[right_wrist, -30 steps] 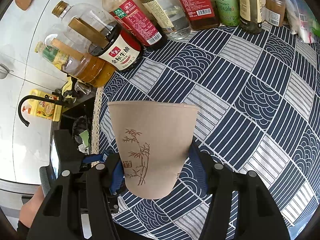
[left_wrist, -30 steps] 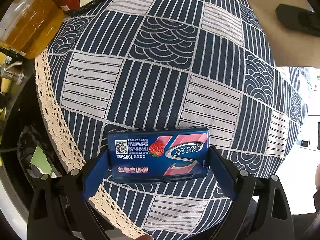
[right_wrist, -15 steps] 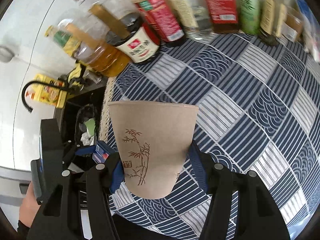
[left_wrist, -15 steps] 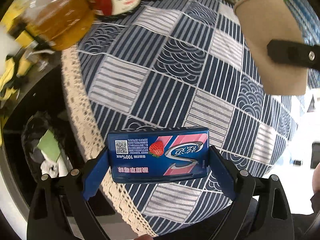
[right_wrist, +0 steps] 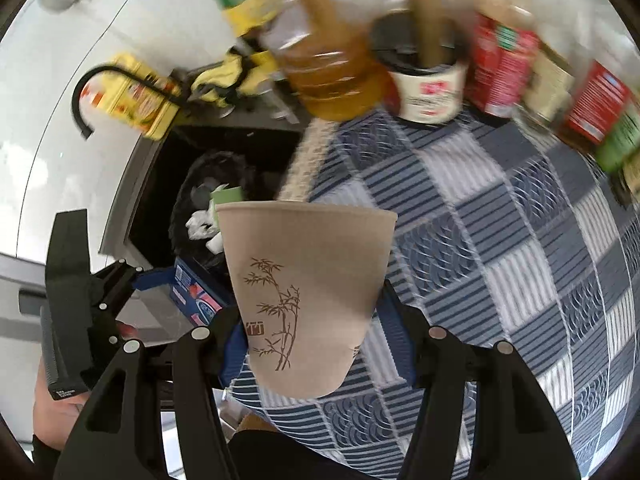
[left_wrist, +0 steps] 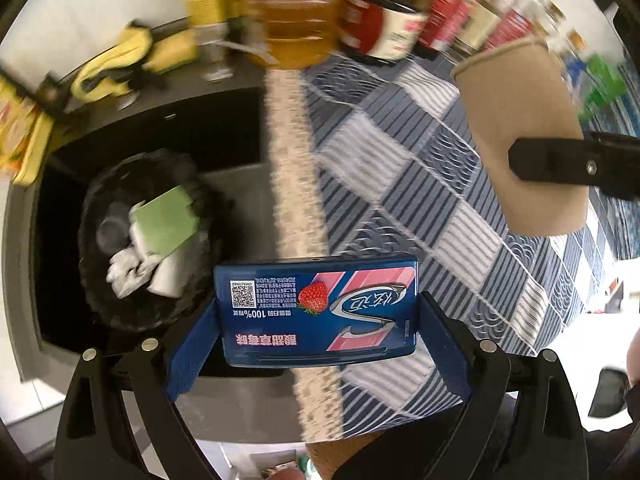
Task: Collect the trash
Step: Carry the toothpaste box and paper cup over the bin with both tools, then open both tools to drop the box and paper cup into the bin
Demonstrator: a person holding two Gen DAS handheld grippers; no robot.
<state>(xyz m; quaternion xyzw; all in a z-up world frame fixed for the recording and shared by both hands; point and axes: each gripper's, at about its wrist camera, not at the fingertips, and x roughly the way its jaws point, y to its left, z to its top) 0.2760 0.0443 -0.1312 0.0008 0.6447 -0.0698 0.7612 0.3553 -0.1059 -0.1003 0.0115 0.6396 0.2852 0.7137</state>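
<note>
1. The left gripper (left_wrist: 318,334) sits at the lower centre of the left wrist view. Its blue-padded jaws are clamped on the short ends of a flat dark-blue chewing-gum box with a strawberry picture and pink stripes (left_wrist: 316,312).
2. The gum box lies level between the pads, printed face toward the camera. In the picture it lies over the cream lace edge (left_wrist: 296,216) of the tablecloth.
3. The black-lined trash bin (left_wrist: 120,280) sits at centre left of the same view, just left of the gum box and lower than the table. It holds a green card (left_wrist: 166,220) and crumpled white paper (left_wrist: 126,272).
4. The right gripper (right_wrist: 310,350) sits at the lower centre of the right wrist view. Its jaws, at a medium width, grip the lower part of a tan paper cup printed with a brown bamboo motif (right_wrist: 304,280).
5. The cup stands rim-up in that view, above the navy-and-white patterned tablecloth (right_wrist: 500,260) near its left edge.
6. In the left wrist view the same cup appears at upper right, with one black finger across it.
7. Blurred sauce and oil bottles (right_wrist: 340,80) line the top of both views.
</note>
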